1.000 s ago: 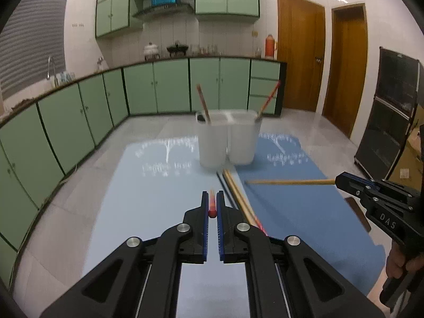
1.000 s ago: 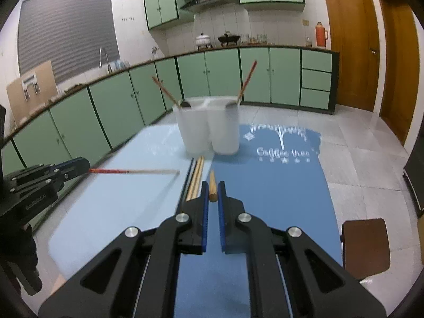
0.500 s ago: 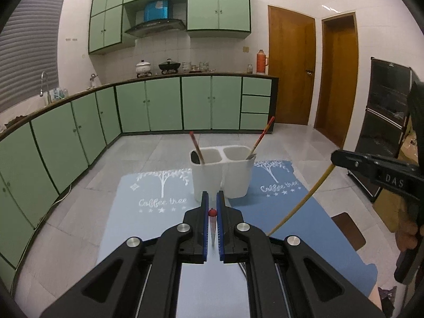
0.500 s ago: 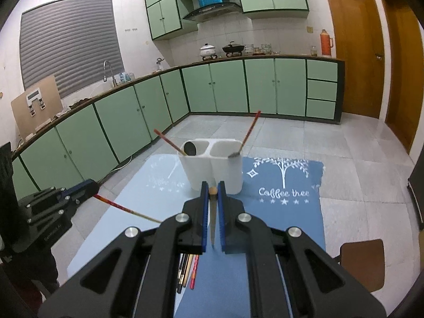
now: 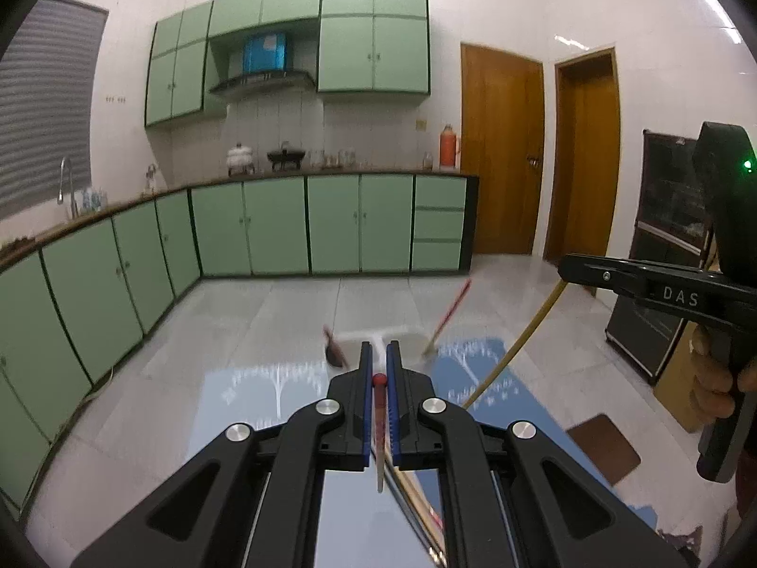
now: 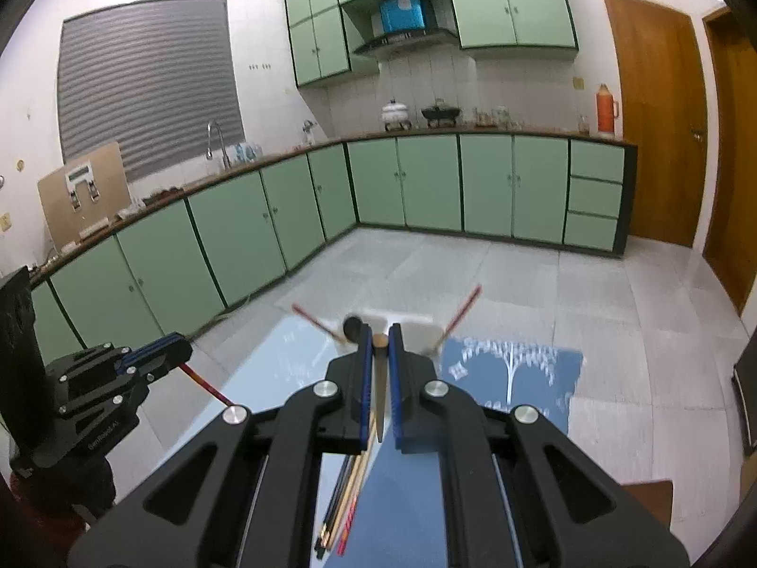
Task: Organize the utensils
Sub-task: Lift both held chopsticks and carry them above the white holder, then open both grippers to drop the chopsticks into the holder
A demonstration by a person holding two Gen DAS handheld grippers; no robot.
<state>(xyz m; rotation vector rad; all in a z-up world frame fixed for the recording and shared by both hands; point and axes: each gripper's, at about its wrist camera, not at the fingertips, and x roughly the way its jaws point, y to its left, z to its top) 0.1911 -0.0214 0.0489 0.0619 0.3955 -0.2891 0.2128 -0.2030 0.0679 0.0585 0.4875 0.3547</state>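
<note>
**Q:** Two chopsticks lifted, what's done?
**A:** I've got the left gripper [image 5: 377, 378] clenched on a red chopstick [image 5: 380, 419], right gripper [image 6: 380, 359] on a wooden chopstick [image 6: 379, 393]. Far holder [image 6: 416, 326] has two utensils; a bundle [image 6: 343, 506] lies near on the table [image 6: 473, 445].

Glossy tiled floor [image 5: 303, 303], matt blue mat [image 6: 515, 378], wooden doors [image 5: 501, 156].

Dim indoor light, glare on the floor [image 5: 293, 312], fisheye-bent edges, motion blur mid-frame.
</note>
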